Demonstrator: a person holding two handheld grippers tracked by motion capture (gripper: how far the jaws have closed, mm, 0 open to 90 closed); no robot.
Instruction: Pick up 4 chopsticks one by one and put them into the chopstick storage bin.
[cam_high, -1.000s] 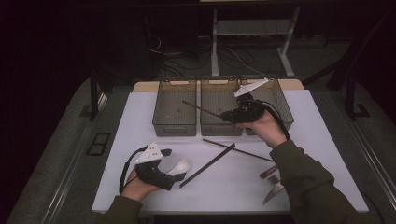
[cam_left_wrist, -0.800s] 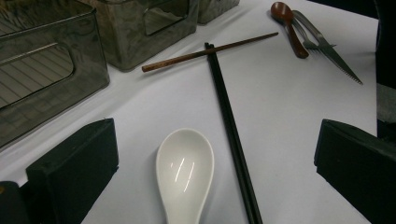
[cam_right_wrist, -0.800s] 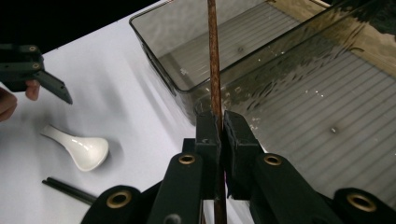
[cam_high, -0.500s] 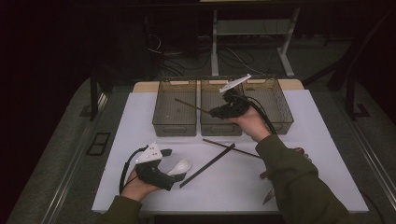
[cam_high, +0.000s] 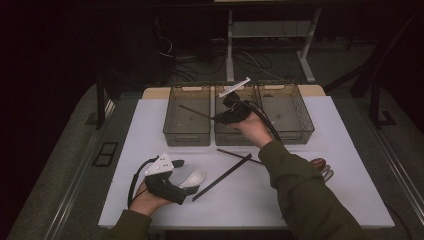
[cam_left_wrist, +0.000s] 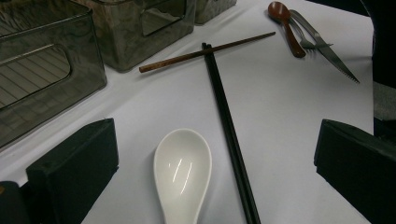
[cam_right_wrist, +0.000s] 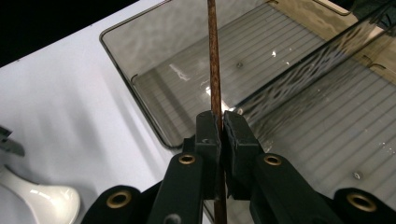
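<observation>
1. The brown chopstick (cam_right_wrist: 214, 70) looks like rough, matt wood.
2. The bins (cam_high: 187, 131) are smoky, see-through plastic.
3. The white spoon (cam_left_wrist: 183, 170) is glossy, like ceramic.
4. The black chopsticks (cam_left_wrist: 229, 130) look smooth.

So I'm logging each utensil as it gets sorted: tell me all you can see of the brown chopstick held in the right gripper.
The brown chopstick is a thin, straight stick, reddish-brown and wood-like with a slightly mottled surface. The right gripper is shut on it, its two black pads pressing it from both sides. From above it lies roughly level in the air, reaching from the gripper out over the left bin of three smoky see-through bins. Nothing but the gripper touches it.
</observation>
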